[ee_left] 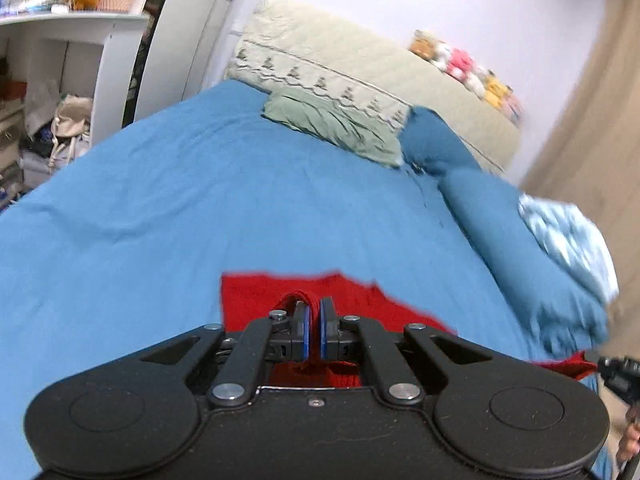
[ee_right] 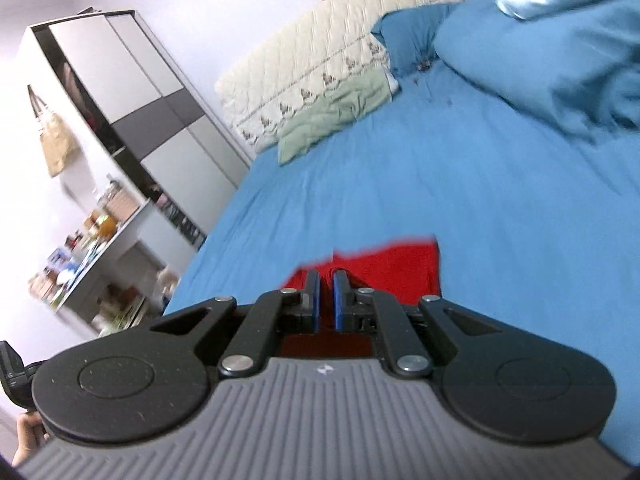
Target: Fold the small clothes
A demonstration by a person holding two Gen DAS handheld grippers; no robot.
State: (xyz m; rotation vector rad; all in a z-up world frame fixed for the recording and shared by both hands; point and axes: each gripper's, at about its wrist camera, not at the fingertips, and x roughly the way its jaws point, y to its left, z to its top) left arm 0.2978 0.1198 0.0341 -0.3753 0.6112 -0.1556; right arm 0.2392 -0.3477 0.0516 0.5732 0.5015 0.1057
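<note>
While both grippers pinch it, I see the red garment (ee_left: 280, 292) low in each frame, hanging over the blue bed sheet (ee_left: 200, 200). My left gripper (ee_left: 314, 312) is clamped on one bunched edge, my right gripper (ee_right: 326, 284) on another, so its long axis runs between them. Beyond, near the upper centre, lies a green cloth (ee_left: 332, 128).

A bed (ee_left: 180, 200) under a blue sheet carried everything. A green cloth (ee_left: 332, 128) lay crumpled at twelve o'clock against the quilted headboard (ee_left: 400, 68), blue pillows (ee_left: 512, 232) at two o'clock (one blurred).
</note>
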